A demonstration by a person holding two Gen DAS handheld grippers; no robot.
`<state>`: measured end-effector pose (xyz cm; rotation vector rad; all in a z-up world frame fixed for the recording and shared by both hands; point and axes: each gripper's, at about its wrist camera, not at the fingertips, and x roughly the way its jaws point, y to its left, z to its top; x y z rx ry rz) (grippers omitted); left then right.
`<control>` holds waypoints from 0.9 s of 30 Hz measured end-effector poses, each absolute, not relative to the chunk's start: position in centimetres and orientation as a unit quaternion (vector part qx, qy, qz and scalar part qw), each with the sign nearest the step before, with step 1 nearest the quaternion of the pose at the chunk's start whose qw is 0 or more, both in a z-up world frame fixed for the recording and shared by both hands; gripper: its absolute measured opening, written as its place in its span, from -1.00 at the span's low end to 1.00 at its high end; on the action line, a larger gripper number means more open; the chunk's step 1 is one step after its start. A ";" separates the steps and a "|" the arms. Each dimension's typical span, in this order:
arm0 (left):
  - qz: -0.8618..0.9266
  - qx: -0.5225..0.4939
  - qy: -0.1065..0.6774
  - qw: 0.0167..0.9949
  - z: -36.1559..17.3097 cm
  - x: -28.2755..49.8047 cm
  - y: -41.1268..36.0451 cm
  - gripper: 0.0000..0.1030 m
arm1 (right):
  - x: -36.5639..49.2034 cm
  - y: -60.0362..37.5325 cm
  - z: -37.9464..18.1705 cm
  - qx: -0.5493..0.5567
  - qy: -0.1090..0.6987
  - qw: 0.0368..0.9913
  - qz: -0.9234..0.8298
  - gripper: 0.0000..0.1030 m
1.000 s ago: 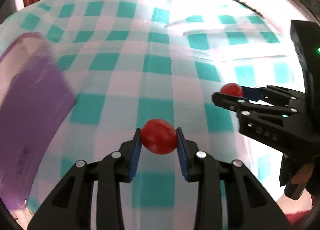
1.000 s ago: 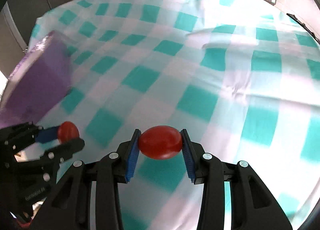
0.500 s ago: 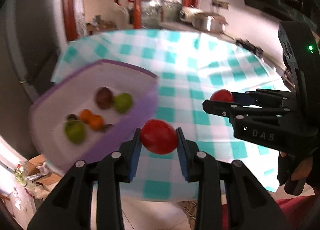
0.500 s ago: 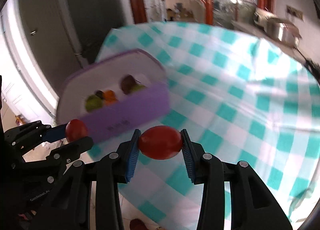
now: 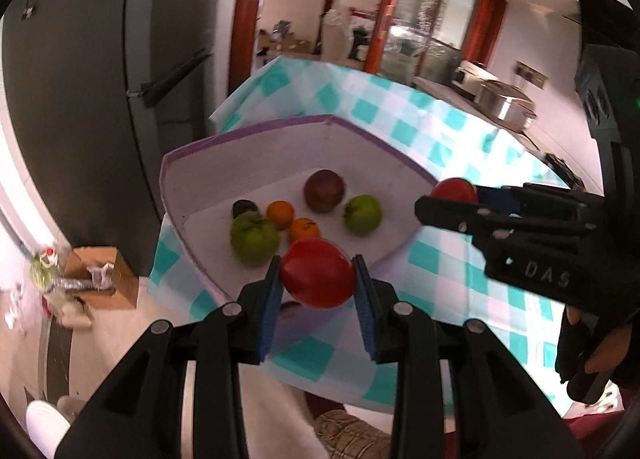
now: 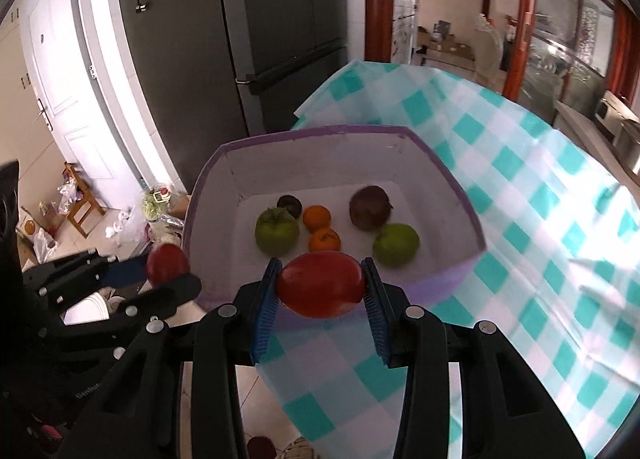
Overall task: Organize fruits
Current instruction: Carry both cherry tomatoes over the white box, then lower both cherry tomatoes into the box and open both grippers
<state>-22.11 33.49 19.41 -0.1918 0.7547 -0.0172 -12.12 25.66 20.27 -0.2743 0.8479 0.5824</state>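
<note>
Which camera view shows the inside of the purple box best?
The right wrist view: the purple box appears whole, all six fruits clear. In the left wrist view the box has its near corner hidden behind the red tomato.

- Left gripper (image 5: 317, 313): matte black plastic, two forked arms, each ending in a blue ribbed pad (image 5: 269, 315).
- Round silver screws (image 5: 230, 310) sit along its arm joints.
- Right gripper (image 6: 320, 309): same black build, blue ribbed pads, silver screw heads (image 6: 414, 312) at the pivots.
- Seen from the left wrist view, the right gripper's side carries pale raised letters "DAS" (image 5: 546, 274) and small silver screws.
- A green indicator light (image 5: 636, 102) glows on the black housing above it.
- The right hand (image 5: 592, 355) wears a black fingerless glove.
</note>
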 end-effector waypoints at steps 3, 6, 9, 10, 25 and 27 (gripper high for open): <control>0.009 -0.105 0.378 0.920 18.9 -19.2 34.7 -0.33 | -8.6 26.1 19.6 -0.130 0.412 0.856 0.285 -0.23; 0.023 -0.127 0.391 0.911 18.4 -15.7 35.9 -0.33 | -4.5 26.2 18.8 -0.112 0.432 0.847 0.288 -0.22; 0.039 -0.146 0.402 0.903 18.0 -12.0 36.6 -0.33 | -0.1 26.4 17.5 -0.112 0.453 0.835 0.291 -0.22; 0.046 -0.155 0.409 0.898 17.8 -10.6 36.9 -0.33 | 1.7 26.5 16.9 -0.102 0.466 0.829 0.293 -0.22; 0.127 -0.131 0.511 0.840 11.4 3.3 38.5 -0.32 | 15.3 33.3 7.6 -0.141 0.564 0.751 0.312 -0.22; 0.134 -0.125 0.524 0.832 10.2 4.2 38.5 -0.32 | 15.6 33.9 6.4 -0.158 0.573 0.743 0.309 -0.22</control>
